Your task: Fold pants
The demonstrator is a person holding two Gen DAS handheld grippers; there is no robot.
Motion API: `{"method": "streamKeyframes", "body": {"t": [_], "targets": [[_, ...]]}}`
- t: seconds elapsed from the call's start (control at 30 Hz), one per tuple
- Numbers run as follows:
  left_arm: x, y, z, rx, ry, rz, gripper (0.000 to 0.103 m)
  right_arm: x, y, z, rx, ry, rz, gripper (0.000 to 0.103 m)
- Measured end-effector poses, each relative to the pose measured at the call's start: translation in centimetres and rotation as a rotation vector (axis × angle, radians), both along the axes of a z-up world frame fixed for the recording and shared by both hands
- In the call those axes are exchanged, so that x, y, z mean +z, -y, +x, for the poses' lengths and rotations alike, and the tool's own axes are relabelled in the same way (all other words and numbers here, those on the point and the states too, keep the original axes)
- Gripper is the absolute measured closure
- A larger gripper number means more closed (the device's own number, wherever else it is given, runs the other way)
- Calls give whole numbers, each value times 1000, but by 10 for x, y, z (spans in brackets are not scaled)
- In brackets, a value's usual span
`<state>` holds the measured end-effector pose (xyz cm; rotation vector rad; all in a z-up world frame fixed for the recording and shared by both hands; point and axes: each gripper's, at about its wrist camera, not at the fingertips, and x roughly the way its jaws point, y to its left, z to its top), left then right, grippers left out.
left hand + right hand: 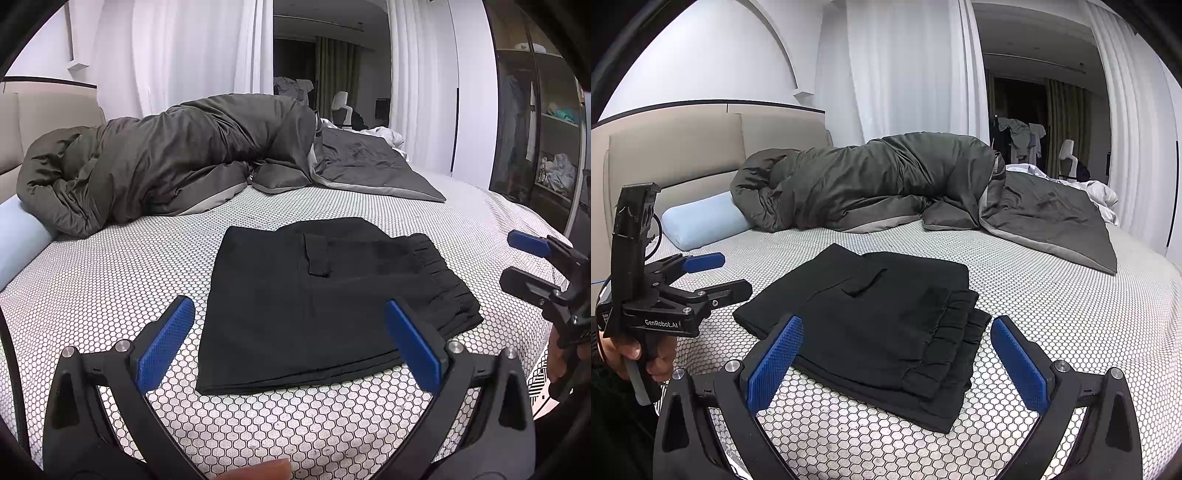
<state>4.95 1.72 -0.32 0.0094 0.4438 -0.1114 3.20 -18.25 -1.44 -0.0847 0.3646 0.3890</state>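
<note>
Black pants (325, 295) lie folded into a compact stack on the bed (110, 280), just ahead of the left gripper (291, 343) and the right gripper (897, 362), both spread wide and holding nothing. The cloth looks soft, limp and light, likely to sag or unfold if lifted by one layer; a safer hold would pinch all layers at a folded edge, with the gathered waistband (945, 343) nearest the right gripper.
</note>
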Motion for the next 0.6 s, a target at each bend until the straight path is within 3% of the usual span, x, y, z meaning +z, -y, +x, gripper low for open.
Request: {"method": "streamKeyframes", "body": {"t": [0.6], "targets": [[-1,-8,2,-5,4,2,1,-3,-1,2,9,-8,-9,0]]}}
